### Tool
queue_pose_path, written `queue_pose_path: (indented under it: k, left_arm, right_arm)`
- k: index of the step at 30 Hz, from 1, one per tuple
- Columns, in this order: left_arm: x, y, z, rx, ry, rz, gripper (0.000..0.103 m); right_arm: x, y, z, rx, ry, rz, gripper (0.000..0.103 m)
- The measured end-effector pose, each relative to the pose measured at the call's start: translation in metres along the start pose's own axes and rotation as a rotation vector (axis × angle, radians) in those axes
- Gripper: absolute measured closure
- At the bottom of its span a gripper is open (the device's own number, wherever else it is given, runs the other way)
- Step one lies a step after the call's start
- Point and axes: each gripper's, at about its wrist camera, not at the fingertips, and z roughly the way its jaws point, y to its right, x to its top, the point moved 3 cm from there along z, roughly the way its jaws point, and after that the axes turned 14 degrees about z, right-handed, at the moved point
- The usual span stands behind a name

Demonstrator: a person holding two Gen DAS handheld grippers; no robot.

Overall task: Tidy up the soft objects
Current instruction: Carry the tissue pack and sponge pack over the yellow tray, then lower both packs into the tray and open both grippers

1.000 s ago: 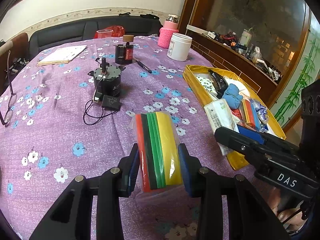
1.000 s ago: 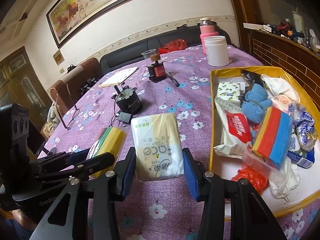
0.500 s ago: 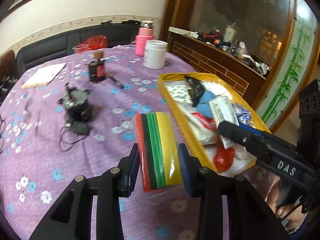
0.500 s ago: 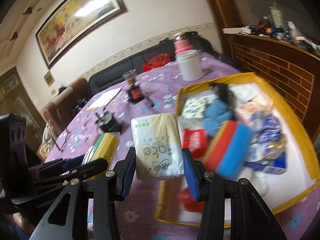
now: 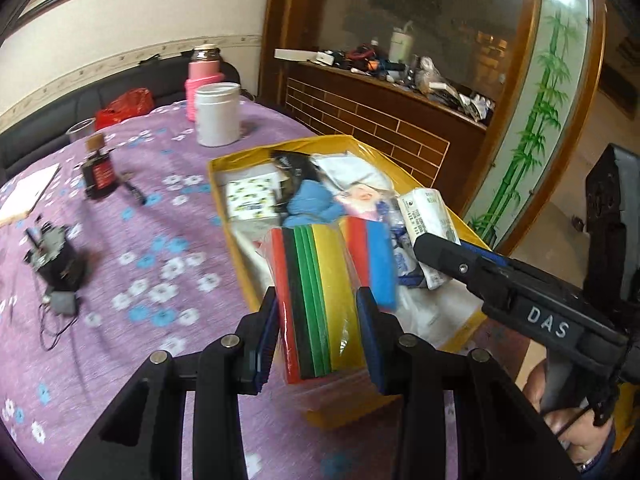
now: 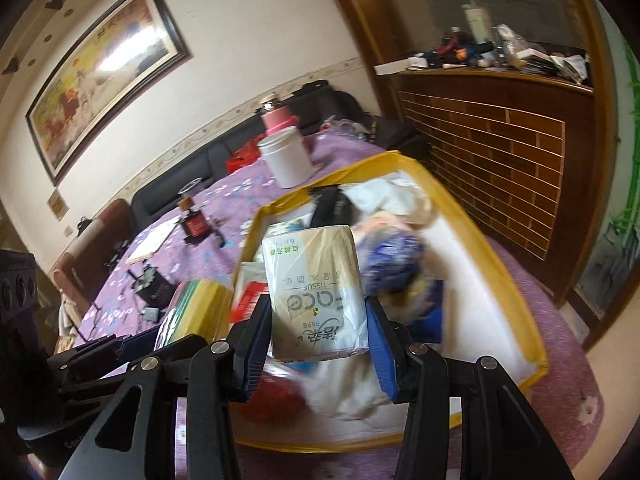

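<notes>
You are looking at a plastic-wrapped sponge pack (image 5: pixel 316 300) showing 4 colours: red, black, green and yellow. A purple tablecloth (image 5: pixel 160 248) is showing white and blue flowers. The shallow fabric box (image 5: pixel 256 156) is showing yellow walls around a white floor. The cream tissue pack (image 6: pixel 316 292) is showing dark lettering. The round plastic jar (image 5: pixel 218 114) is showing plain white.

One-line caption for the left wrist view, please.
Left tongs grip a bagged stack of coloured sponges over the yellow box of soft items.
</notes>
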Motion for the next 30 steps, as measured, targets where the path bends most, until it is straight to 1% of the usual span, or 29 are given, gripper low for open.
queue_pose_path:
  k: [6, 8, 15, 19, 22, 26, 30]
  left_arm:
    - [0.011, 0.016, 0.036, -0.008, -0.018, 0.027, 0.067]
    - [0.014, 0.019, 0.044, 0.014, -0.008, 0.048, 0.067]
    - [0.016, 0.023, 0.053, 0.059, 0.036, 0.1, 0.066]
    - [0.013, 0.027, 0.051, 0.087, 0.057, 0.127, 0.066]
    - [0.012, 0.03, 0.05, 0.107, 0.068, 0.148, 0.066]
    - [0.012, 0.027, 0.051, 0.092, 0.069, 0.133, 0.065]
    - [0.012, 0.028, 0.052, 0.092, 0.064, 0.133, 0.065]
  right_arm:
    - [0.006, 0.02, 0.009, -0.055, -0.01, 0.021, 0.054]
    - [0.008, 0.025, 0.014, -0.069, -0.015, 0.023, 0.054]
    - [0.015, 0.034, 0.032, -0.134, -0.015, 0.011, 0.054]
    - [0.016, 0.034, 0.046, -0.158, -0.028, 0.008, 0.054]
    - [0.015, 0.03, 0.05, -0.176, -0.018, -0.009, 0.054]
    - [0.013, 0.028, 0.056, -0.194, -0.012, -0.025, 0.054]
    - [0.013, 0.027, 0.057, -0.202, -0.001, -0.032, 0.054]
